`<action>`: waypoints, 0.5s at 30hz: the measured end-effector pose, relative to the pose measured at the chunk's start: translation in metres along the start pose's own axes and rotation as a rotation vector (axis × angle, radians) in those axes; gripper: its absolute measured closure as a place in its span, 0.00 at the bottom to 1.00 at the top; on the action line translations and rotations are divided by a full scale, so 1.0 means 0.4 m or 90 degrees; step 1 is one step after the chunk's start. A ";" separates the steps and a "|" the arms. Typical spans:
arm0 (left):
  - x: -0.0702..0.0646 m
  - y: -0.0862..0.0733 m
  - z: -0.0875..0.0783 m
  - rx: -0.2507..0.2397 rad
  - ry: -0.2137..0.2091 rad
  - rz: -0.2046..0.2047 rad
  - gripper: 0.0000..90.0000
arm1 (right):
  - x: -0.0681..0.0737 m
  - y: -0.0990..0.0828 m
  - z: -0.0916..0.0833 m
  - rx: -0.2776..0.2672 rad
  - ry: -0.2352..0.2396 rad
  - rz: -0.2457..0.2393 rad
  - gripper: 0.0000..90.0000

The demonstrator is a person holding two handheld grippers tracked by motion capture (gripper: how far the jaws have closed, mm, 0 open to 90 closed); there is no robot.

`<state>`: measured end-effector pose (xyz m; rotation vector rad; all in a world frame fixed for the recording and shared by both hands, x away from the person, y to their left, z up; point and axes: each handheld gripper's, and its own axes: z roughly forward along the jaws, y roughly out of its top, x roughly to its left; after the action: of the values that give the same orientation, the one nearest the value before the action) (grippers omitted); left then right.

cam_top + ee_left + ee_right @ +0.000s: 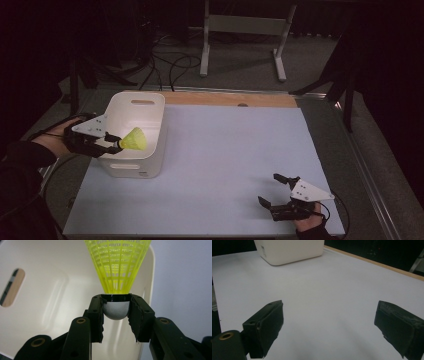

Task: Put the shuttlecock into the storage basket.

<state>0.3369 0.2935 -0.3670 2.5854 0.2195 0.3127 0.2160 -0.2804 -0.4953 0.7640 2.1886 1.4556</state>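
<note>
While held over the open top of the white bin (150, 107), yellow shuttlecock (134, 139) not yet released; carrying judged essentially complete, letting go and drawing back judged still to come. Left gripper (114, 142) closed on the shuttlecock, jaws pinching the rounded grey-white cork (116, 310) from both sides, mesh skirt (118, 263) flaring away from the fingertips toward the far wall of the bin. Seen from the high view: shuttlecock above the bin's interior, near its right-hand wall, skirt pointing to the right; clear of the bin floor as far as can be judged, height above it not determinable. Seen from the left gripper view: bin wall with oval handle slot (11, 287) directly behind the held piece, pale table surface (182, 277) beyond the rim at right. Right gripper (276, 191) low over the pale table mat near the front right corner, well apart from the bin, jaws spread wide with nothing between them. Pads (268, 325) bare against the table top, bin (289, 250) far ahead.
</note>
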 end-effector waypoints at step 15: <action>0.011 0.000 0.043 0.049 -0.017 -0.015 0.72 | 0.000 0.000 -0.002 0.000 -0.002 0.001 0.09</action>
<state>0.3457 0.2864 -0.3805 2.6587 0.2577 0.2665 0.2157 -0.2809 -0.4951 0.7665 2.1861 1.4547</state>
